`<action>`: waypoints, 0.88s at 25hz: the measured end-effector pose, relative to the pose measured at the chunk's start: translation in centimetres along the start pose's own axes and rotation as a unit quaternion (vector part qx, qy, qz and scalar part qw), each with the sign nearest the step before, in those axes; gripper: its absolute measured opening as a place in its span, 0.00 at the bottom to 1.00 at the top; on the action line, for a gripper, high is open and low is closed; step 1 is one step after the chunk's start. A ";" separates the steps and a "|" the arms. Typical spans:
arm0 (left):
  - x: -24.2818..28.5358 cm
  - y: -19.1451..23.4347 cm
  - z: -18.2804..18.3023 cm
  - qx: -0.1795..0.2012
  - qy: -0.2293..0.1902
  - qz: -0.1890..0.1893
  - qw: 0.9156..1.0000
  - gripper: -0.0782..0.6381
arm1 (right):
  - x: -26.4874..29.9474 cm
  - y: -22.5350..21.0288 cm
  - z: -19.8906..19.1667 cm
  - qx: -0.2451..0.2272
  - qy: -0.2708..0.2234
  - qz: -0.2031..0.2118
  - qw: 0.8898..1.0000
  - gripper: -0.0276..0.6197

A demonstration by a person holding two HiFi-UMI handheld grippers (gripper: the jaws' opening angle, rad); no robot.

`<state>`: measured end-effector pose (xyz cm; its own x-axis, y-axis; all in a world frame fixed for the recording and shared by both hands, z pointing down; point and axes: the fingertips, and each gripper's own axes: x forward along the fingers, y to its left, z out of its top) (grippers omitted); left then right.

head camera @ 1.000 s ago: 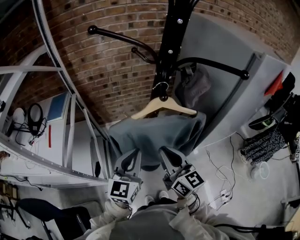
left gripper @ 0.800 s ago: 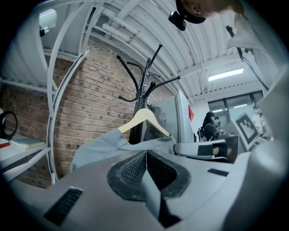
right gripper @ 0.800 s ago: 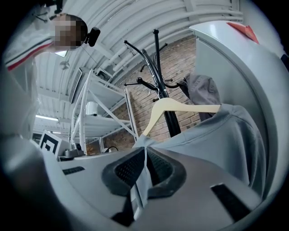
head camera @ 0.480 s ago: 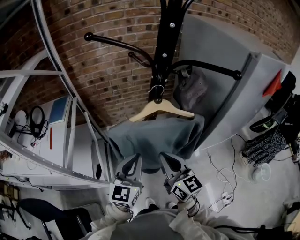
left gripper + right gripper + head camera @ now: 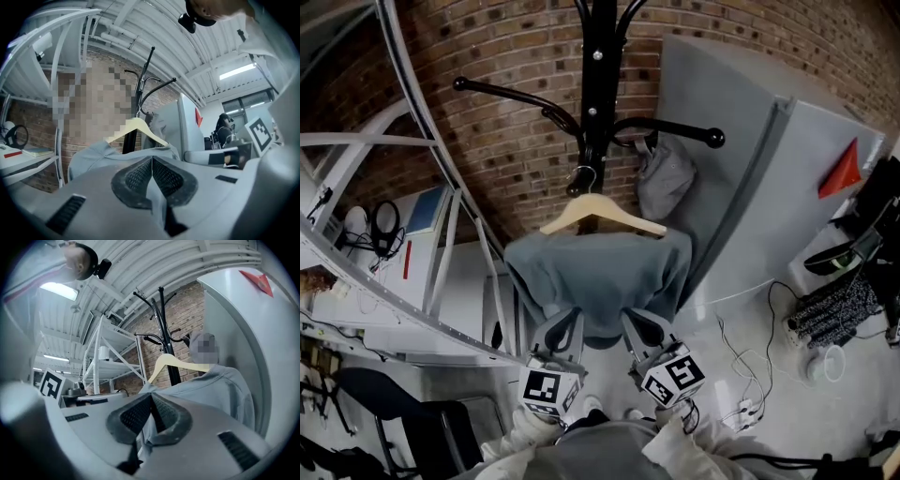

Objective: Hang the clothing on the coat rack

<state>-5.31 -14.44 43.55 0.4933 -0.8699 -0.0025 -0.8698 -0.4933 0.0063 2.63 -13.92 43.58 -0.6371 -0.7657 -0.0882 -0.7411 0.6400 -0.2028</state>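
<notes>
1. The left gripper (image 5: 564, 326) and the right gripper (image 5: 643, 324) sit side by side, each pinched tight on the garment (image 5: 600, 272) at its lower hem.
2. The garment rises ahead of and above both grippers, draped on the hanger (image 5: 602, 214) at the coat rack (image 5: 598, 84).
3. A downward tug while clamped could drag the hanger off.
4. An uneven pull could slide the garment off one shoulder.

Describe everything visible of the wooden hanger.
The wooden hanger is pale, smooth timber, a shallow arched bar with a small metal hook at its peak. It hangs roughly level against the pole of the black coat rack, its hook seemingly caught low on it. A grey garment hangs from both arms; nothing else touches it.
</notes>
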 end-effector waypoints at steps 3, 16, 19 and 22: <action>-0.3 -2.2 0.3 0.005 0.000 0.017 1.000 0.12 | -1.6 -0.2 0.7 0.004 -0.003 0.024 1.000 0.08; -0.9 -9.7 0.8 0.027 0.009 0.046 0.999 0.12 | -6.8 -0.6 2.7 0.000 -0.014 0.080 0.997 0.08; -1.3 -10.0 1.0 0.028 0.007 0.049 0.998 0.12 | -7.3 -0.1 2.9 0.000 -0.015 0.082 0.997 0.08; -1.8 -9.7 1.1 0.029 0.003 0.052 0.998 0.12 | -7.5 0.2 3.2 -0.005 -0.018 0.079 0.997 0.08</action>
<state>2.25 -8.05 42.35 0.4000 -0.9165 0.0009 -0.9153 -0.3995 -0.0514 7.94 -8.20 41.06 -0.7380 -0.6571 -0.1535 -0.6345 0.7531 -0.1738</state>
